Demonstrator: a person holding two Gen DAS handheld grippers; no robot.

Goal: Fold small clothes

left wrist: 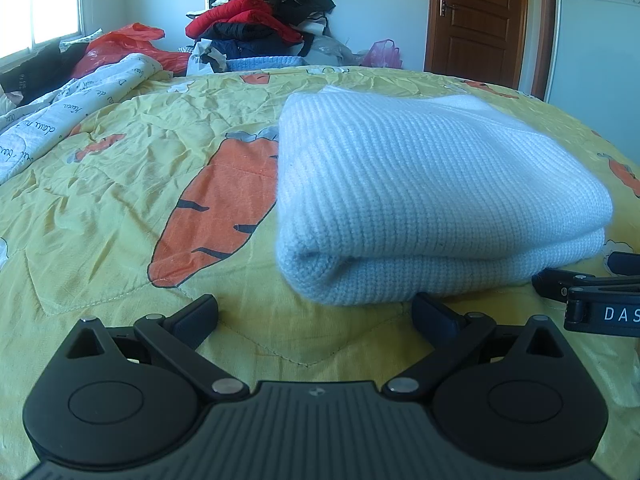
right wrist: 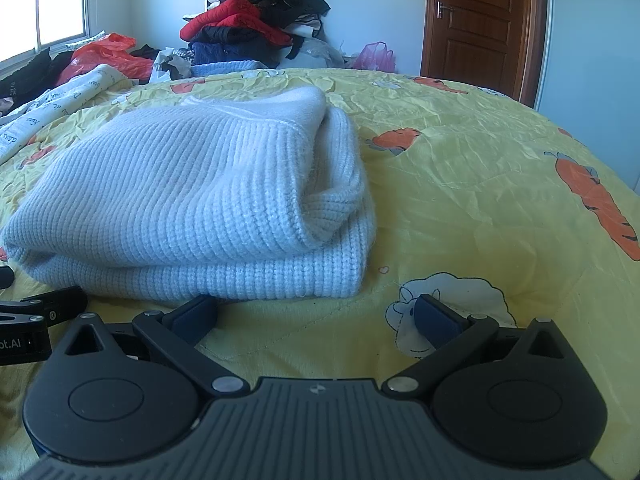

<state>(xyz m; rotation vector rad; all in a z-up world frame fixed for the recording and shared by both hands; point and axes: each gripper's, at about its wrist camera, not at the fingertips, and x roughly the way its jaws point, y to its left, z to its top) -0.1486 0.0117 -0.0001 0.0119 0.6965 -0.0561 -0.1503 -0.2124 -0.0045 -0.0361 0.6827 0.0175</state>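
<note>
The pale blue-white knitted sweater (left wrist: 420, 200) lies folded into a thick bundle on the yellow carrot-print bed quilt (left wrist: 120, 168), so the folding looks finished. The left gripper (left wrist: 316, 314) and right gripper (right wrist: 316, 314) rest just before it, jaws wide apart and empty.

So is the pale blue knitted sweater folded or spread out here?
Folded. The pale blue knitted sweater lies doubled in stacked layers on the yellow carrot-print bedspread, rolled fold edge showing.

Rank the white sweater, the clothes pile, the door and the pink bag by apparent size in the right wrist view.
1. white sweater, nearest the camera
2. clothes pile and door, too alike to rank
3. pink bag
</note>
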